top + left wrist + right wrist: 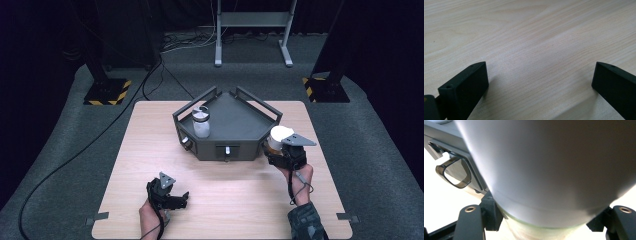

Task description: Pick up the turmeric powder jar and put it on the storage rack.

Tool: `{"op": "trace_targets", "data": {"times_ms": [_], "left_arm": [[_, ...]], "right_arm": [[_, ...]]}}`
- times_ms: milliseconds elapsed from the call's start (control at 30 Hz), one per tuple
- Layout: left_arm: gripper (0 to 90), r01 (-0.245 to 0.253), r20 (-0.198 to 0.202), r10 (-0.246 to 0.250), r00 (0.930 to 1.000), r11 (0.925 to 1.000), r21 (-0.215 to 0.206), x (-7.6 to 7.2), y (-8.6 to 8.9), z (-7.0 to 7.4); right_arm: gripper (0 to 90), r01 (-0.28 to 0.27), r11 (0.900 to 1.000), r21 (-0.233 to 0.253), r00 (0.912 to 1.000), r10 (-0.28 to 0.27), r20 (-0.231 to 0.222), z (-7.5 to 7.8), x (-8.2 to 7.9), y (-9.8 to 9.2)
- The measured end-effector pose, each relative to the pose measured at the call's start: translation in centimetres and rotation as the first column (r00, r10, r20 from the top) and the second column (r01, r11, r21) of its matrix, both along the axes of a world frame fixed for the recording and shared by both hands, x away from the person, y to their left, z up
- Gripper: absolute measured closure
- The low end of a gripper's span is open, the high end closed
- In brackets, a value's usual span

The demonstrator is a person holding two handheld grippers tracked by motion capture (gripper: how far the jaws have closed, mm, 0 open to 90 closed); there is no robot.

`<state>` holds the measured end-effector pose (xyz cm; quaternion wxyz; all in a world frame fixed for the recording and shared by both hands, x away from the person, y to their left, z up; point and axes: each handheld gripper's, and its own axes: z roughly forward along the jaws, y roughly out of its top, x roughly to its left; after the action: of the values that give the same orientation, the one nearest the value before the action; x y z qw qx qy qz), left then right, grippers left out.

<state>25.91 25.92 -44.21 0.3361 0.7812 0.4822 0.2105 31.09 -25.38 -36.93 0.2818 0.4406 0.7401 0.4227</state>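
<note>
Currently the right gripper (278, 146) holds a white-lidded jar (278, 136) just off the right front corner of the dark grey tray (240, 125), which sits mid-table toward the far edge of the wooden table (150, 150). From the right gripper view the jar (554, 170) looms close, its white lid broad and its clear body pinched between the jaws, which press on either side of the glass low in the frame; the tray's front wall (461, 150) runs off to the left with a small clear loop handle (454, 173) hanging from it. A second jar (201, 123), also white-lidded, already stands upright inside the tray at its left side. The left gripper (172, 197) rests low over bare table near the person's edge, well apart from the tray; its own view shows both jaws spread wide with nothing between them, just wood grain (536, 50). Judgement: the step in hand looks like carrying the held jar to the tray, with one jar placed and this one about to go in (or possibly just lifted out; the frames alone do not settle direction). If placing, the next move calls for raising the jar above the tray's railing, bringing it inward over open floor clear of the other jar, lowering it upright, then easing the jaws apart.
</note>
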Motion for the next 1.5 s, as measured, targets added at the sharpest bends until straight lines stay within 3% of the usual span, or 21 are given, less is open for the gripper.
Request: {"op": "trace_targets", "data": {"times_ms": [1500], "left_arm": [[0.6,0.000,0.000,0.000,1.0000,1.0000,0.000,0.0,0.0,0.0]], "right_arm": [[30.5,-0.053,0.998,-0.035,0.9981,0.054,0.029,4.4,1.3,1.6]]}}
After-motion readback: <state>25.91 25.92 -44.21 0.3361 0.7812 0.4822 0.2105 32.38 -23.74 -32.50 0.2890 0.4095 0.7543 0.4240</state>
